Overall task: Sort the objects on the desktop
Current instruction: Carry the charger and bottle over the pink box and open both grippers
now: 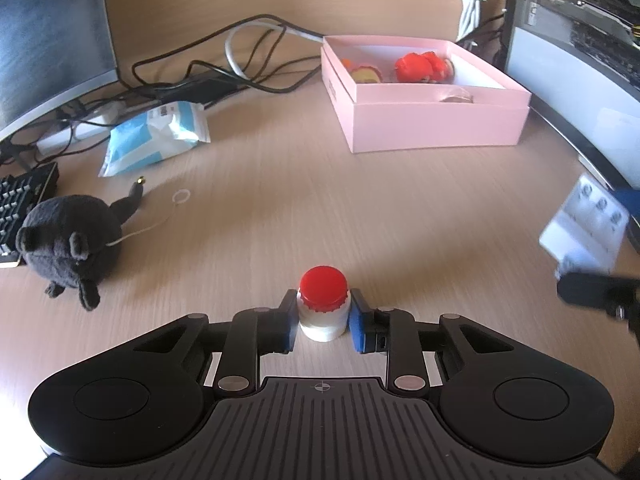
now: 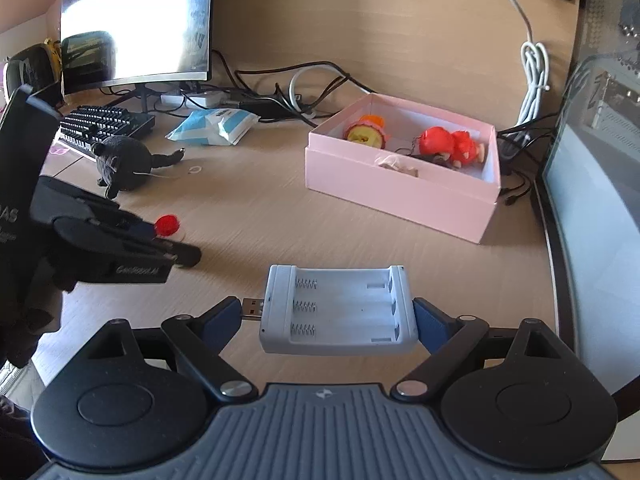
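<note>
My left gripper is shut on a small white bottle with a red cap, low over the wooden desk; its red cap also shows in the right wrist view. My right gripper is shut on a white USB battery charger and holds it above the desk; the charger shows blurred at the right of the left wrist view. A pink box stands ahead and holds red and orange toys.
A black plush toy and a small white ring lie at the left. A blue-white wipes pack, tangled cables, a keyboard and a monitor sit behind. A computer case stands at the right.
</note>
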Available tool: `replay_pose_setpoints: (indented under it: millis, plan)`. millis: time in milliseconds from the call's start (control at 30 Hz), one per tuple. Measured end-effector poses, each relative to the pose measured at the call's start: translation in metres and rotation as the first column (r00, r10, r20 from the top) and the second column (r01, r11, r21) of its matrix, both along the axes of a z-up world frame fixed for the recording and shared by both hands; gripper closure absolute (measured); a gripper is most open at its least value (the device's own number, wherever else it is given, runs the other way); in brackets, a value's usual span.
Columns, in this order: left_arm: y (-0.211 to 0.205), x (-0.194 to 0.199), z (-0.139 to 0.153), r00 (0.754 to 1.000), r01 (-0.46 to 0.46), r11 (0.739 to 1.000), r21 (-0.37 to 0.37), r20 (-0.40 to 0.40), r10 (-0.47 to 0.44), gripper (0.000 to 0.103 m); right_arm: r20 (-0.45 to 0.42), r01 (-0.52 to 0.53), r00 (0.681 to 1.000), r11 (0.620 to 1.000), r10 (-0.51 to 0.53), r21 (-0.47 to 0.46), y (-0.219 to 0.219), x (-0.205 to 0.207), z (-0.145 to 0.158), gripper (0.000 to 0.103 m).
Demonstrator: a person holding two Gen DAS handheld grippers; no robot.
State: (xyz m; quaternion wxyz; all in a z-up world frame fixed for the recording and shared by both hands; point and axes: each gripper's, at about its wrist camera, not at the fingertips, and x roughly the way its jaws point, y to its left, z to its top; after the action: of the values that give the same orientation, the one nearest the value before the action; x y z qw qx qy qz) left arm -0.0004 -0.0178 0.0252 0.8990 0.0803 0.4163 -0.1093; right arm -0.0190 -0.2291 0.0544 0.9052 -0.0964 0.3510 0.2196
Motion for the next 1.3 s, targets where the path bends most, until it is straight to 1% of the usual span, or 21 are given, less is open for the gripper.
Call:
replay_pose_setpoints:
  millis: [100, 233, 333, 400, 533, 600, 667, 700, 767, 833, 867, 900, 933, 967, 1033, 1067, 1100, 1133, 1200, 1233, 1300]
  plan:
    - [0.001, -0.011, 0.006, 1.000, 0.028, 1.000, 0.000, -0.010, -0.028, 0.074, -0.001, -0.012, 1.000, 1.000, 0.012, -0.007, -0.006, -0.001, 0.007, 0.012]
    - [-0.002, -0.030, 0.024, 0.994, 0.106, 0.994, -0.009, -0.006, -0.106, 0.074, 0.007, -0.039, 0.999, 0.999, 0.039, -0.036, -0.015, -0.007, 0.024, 0.012]
    - [-0.003, -0.031, 0.048, 0.991, 0.131, 0.991, -0.031, 0.037, -0.129, 0.074, 0.051, -0.044, 0.998, 0.999, 0.045, -0.030, -0.023, -0.014, 0.052, 0.012]
    - [-0.004, -0.023, 0.064, 0.989, 0.131, 0.990, -0.044, 0.079, -0.128, 0.074, 0.107, -0.035, 0.994, 0.999, 0.035, -0.001, -0.029, -0.017, 0.077, 0.012]
    - [-0.008, 0.011, 0.096, 0.974, 0.168, 0.981, -0.093, 0.171, -0.150, 0.074, 0.222, 0.007, 0.975, 0.998, -0.021, 0.063, -0.034, -0.019, 0.117, 0.012]
    - [-0.016, 0.033, 0.104, 0.967, 0.188, 0.977, -0.104, 0.196, -0.165, 0.074, 0.259, 0.032, 0.965, 0.996, -0.051, 0.077, -0.035, -0.019, 0.126, 0.012]
    - [-0.027, 0.054, 0.111, 0.958, 0.219, 0.969, -0.116, 0.214, -0.191, 0.074, 0.268, 0.053, 0.961, 0.996, -0.072, 0.075, -0.034, -0.019, 0.128, 0.012]
    - [-0.034, 0.065, 0.115, 0.950, 0.243, 0.963, -0.119, 0.228, -0.212, 0.074, 0.269, 0.065, 0.960, 0.995, -0.082, 0.070, -0.034, -0.019, 0.127, 0.012]
    - [-0.049, 0.084, 0.124, 0.925, 0.303, 0.946, -0.116, 0.274, -0.263, 0.074, 0.264, 0.093, 0.959, 0.994, -0.105, 0.059, -0.033, -0.018, 0.124, 0.012]
    - [-0.064, 0.103, 0.130, 0.894, 0.353, 0.930, -0.100, 0.328, -0.304, 0.070, 0.259, 0.130, 0.956, 0.990, -0.140, 0.055, -0.032, -0.013, 0.120, 0.012]
    - [-0.069, 0.114, 0.131, 0.885, 0.368, 0.925, -0.094, 0.340, -0.317, 0.065, 0.259, 0.146, 0.953, 0.988, -0.156, 0.055, -0.031, -0.010, 0.120, 0.012]
    - [-0.072, 0.121, 0.129, 0.885, 0.371, 0.924, -0.090, 0.337, -0.322, 0.054, 0.258, 0.165, 0.950, 0.985, -0.174, 0.056, -0.029, -0.006, 0.118, 0.012]
    - [-0.073, 0.130, 0.124, 0.891, 0.364, 0.927, -0.090, 0.326, -0.318, 0.051, 0.258, 0.181, 0.947, 0.982, -0.189, 0.057, -0.027, -0.003, 0.117, 0.012]
    - [-0.071, 0.135, 0.120, 0.898, 0.352, 0.931, -0.095, 0.313, -0.308, 0.050, 0.257, 0.196, 0.944, 0.979, -0.204, 0.056, -0.025, 0.000, 0.117, 0.012]
    - [-0.056, 0.138, 0.106, 0.920, 0.331, 0.934, -0.137, 0.266, -0.287, 0.046, 0.251, 0.230, 0.939, 0.972, -0.236, 0.054, -0.020, 0.006, 0.117, 0.012]
    - [-0.046, 0.137, 0.100, 0.931, 0.317, 0.935, -0.157, 0.239, -0.275, 0.040, 0.246, 0.240, 0.938, 0.969, -0.245, 0.053, -0.018, 0.010, 0.117, 0.012]
    - [-0.036, 0.134, 0.090, 0.943, 0.297, 0.939, -0.172, 0.207, -0.260, 0.036, 0.239, 0.247, 0.938, 0.968, -0.252, 0.052, -0.016, 0.014, 0.118, 0.012]
    - [-0.026, 0.129, 0.080, 0.954, 0.273, 0.946, -0.177, 0.175, -0.243, 0.034, 0.230, 0.252, 0.939, 0.966, -0.257, 0.049, -0.014, 0.019, 0.117, 0.012]
    - [-0.008, 0.116, 0.061, 0.970, 0.235, 0.958, -0.166, 0.110, -0.219, 0.027, 0.216, 0.259, 0.941, 0.965, -0.260, 0.035, -0.008, 0.032, 0.116, 0.012]
    - [0.000, 0.109, 0.053, 0.973, 0.225, 0.961, -0.159, 0.082, -0.215, 0.025, 0.212, 0.259, 0.942, 0.965, -0.259, 0.028, -0.004, 0.040, 0.115, 0.012]
    - [0.016, 0.093, 0.038, 0.978, 0.209, 0.967, -0.146, 0.041, -0.205, 0.017, 0.197, 0.256, 0.946, 0.966, -0.257, 0.030, 0.004, 0.058, 0.115, 0.012]
